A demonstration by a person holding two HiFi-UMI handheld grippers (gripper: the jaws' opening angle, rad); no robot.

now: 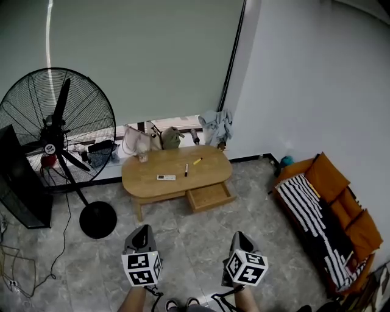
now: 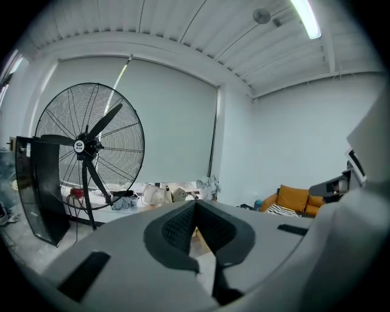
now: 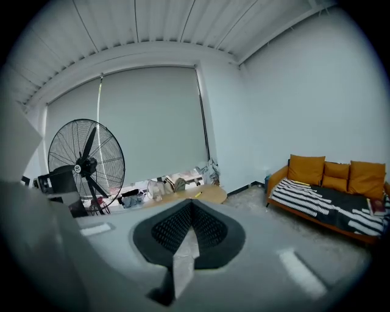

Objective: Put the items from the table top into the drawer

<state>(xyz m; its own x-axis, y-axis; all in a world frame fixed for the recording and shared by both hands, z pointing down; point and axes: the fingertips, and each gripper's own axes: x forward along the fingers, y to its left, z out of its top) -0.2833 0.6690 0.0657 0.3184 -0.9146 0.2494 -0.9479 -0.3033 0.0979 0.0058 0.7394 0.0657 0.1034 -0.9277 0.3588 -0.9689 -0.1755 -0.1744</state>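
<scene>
No item is stowed yet. The remote, black pen and yellow marker lie on the desk. The drawer stands open below, with nothing visible inside. The left tongs and right tongs are closed and empty, well apart from the desk.

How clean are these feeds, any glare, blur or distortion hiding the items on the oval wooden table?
Head view: evenly lit and sharp, edges bowed; the oval wooden table is small but glare-free, a bright streak only on the grey blind. Left gripper view: strong fisheye, dark corners, glaring ceiling strip light, the left tongs mostly blocking the table. Right gripper view: same fisheye, table edge just visible.
</scene>
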